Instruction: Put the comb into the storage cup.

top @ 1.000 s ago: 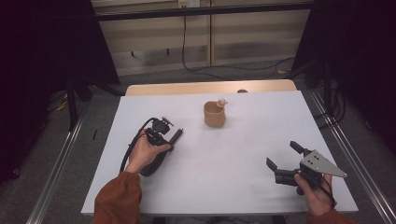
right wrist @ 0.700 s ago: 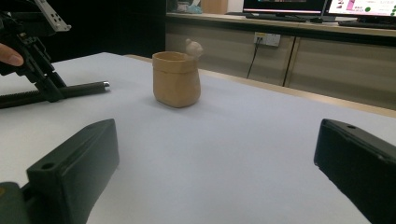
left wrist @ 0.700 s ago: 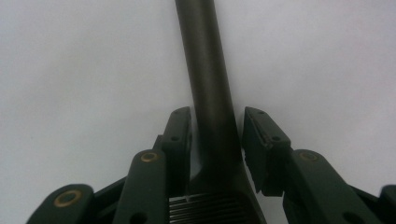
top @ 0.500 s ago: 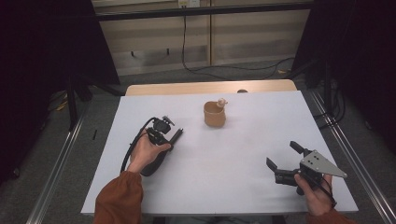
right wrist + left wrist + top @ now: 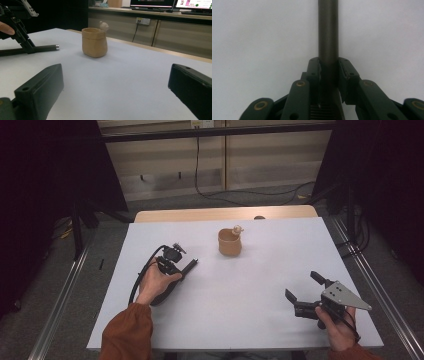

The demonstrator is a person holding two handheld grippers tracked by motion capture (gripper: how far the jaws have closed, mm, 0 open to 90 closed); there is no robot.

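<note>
Your left gripper (image 5: 184, 268) had its jaws closed on the dark rod (image 5: 328, 32) lying low over the tabletop (image 5: 260, 285), your right gripper (image 5: 306, 295) gaped empty, and a careless swing could have toppled the nearby tan cup (image 5: 229, 242).

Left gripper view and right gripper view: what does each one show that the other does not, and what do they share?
The left gripper view gives the close grip: the left gripper with its fingers shut on a dark pen.

The right gripper view gives the brown cup with a small figure on its rim, the right gripper with fingers wide apart and holding nothing, and monitors far behind.

Both show the pen and the white table.
</note>
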